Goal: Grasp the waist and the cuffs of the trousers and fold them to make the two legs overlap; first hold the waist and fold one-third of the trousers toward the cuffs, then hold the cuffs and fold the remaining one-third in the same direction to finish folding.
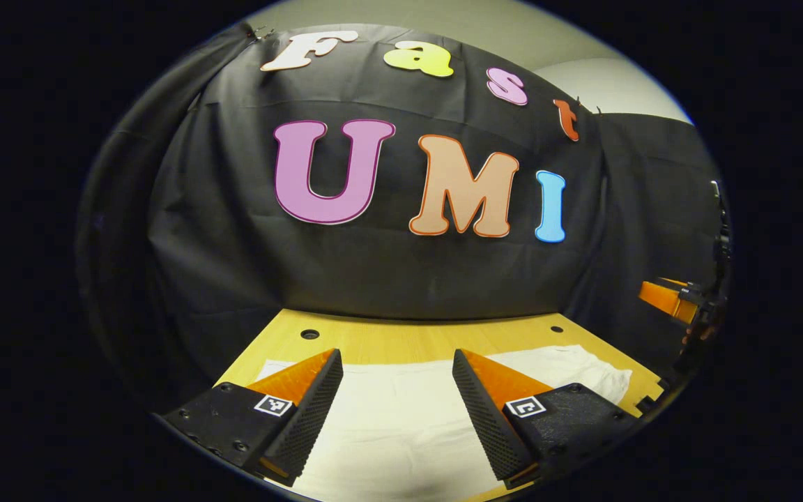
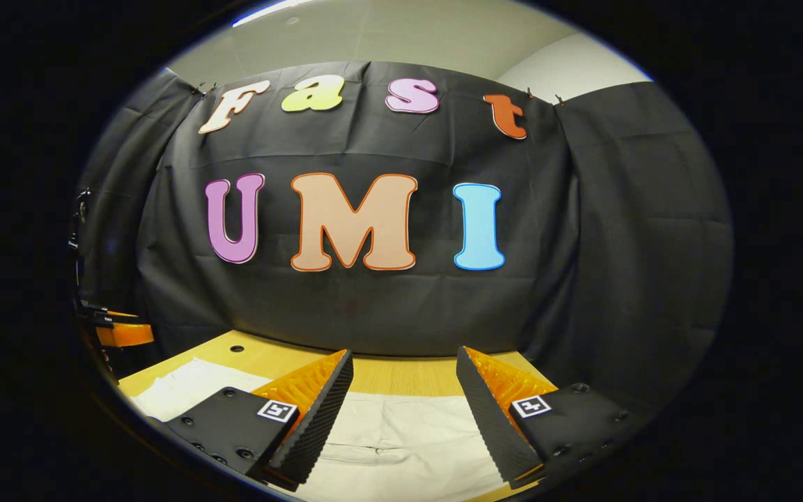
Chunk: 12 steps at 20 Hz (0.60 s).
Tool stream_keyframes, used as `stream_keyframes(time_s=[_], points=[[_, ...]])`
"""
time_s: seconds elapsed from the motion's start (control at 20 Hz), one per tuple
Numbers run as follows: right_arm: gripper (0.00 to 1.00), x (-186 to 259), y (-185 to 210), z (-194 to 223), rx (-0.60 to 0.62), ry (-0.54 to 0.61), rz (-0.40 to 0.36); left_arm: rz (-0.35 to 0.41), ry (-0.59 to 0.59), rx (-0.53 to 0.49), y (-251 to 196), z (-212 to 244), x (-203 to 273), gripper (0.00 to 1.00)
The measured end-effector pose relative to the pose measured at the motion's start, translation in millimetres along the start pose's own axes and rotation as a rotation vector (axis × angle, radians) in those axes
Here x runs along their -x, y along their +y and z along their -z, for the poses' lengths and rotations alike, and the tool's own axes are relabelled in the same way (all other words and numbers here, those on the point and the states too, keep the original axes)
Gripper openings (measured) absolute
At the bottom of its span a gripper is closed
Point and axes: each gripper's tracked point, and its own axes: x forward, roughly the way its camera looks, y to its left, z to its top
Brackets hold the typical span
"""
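Note:
White trousers [image 1: 401, 418] lie flat on the wooden table [image 1: 408, 338] and reach from under my left gripper toward the right. My left gripper [image 1: 397, 359] hovers above the cloth, open, with nothing between its fingers. In the right gripper view the same trousers [image 2: 401, 432] spread below my right gripper [image 2: 405, 359], with a seam or fold line near the bottom; this gripper is open too and holds nothing. The right gripper [image 1: 673, 300] shows far off at the right edge of the left gripper view, and the left gripper [image 2: 116, 328] shows at the left edge of the right gripper view.
The black cloth wall [image 1: 401, 265] rises right behind the table's far edge. Small round holes [image 1: 309, 334] sit in the tabletop near that edge. A strip of bare wood [image 2: 401, 373] lies between the trousers and the wall.

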Motion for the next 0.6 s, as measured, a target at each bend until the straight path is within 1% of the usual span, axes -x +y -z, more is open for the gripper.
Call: stream_keyframes(time_s=[0.05,0.15,0.2,0.25,0.4,0.6], points=[[0.93,2,2,1,0.003,0.001,0.003,0.012,0.020,-0.016,7,6,1,0.95],[0.96,5,6,5,0.011,0.012,0.009,0.045,0.072,-0.051,19,20,4,0.95],[0.93,7,9,8,0.012,0.018,0.010,0.069,0.104,-0.071,24,29,4,0.95],[0.96,8,11,11,0.011,0.024,0.012,0.095,0.133,-0.091,29,36,6,0.95],[0.96,9,18,21,-0.001,0.049,0.016,0.183,0.230,-0.166,39,60,10,0.95],[0.96,8,26,33,-0.012,0.067,0.020,0.321,0.417,-0.292,51,111,31,0.95]])
